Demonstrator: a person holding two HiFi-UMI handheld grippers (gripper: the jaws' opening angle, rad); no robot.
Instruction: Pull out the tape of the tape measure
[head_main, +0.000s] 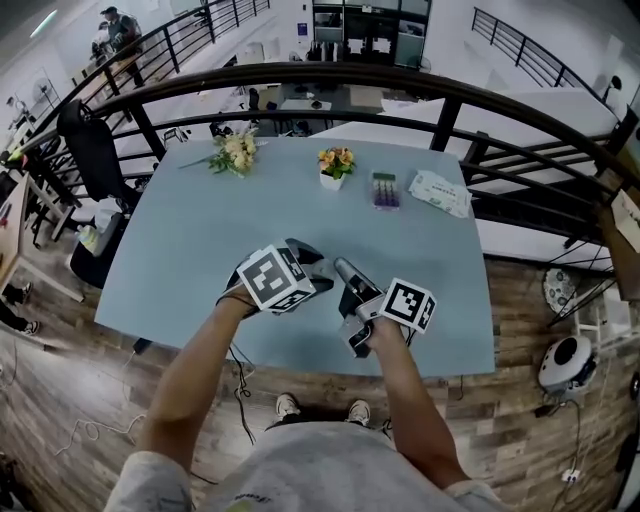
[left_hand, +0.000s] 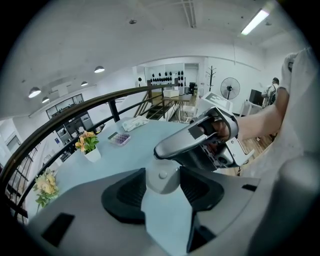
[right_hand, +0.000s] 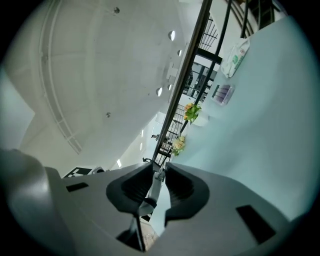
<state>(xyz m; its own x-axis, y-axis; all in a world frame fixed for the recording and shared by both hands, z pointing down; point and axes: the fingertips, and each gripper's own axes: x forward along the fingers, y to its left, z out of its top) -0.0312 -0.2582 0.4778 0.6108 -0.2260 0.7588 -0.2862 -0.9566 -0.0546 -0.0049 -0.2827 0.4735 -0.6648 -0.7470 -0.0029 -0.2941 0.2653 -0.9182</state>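
My left gripper is shut on the round grey tape measure case, with a dark pad pressing each side of it. In the head view both grippers meet over the near part of the blue table, the left gripper just left of the right gripper; the case is hidden there. In the right gripper view a thin tape strip runs between the jaws of my right gripper. The jaws stand narrow, the strip lies against the left pad, and a slim gap shows at the right pad.
At the table's far side lie a bouquet, a small white flower pot, a purple-topped box and a pack of wipes. A dark curved railing runs behind the table. The table's near edge is close under my grippers.
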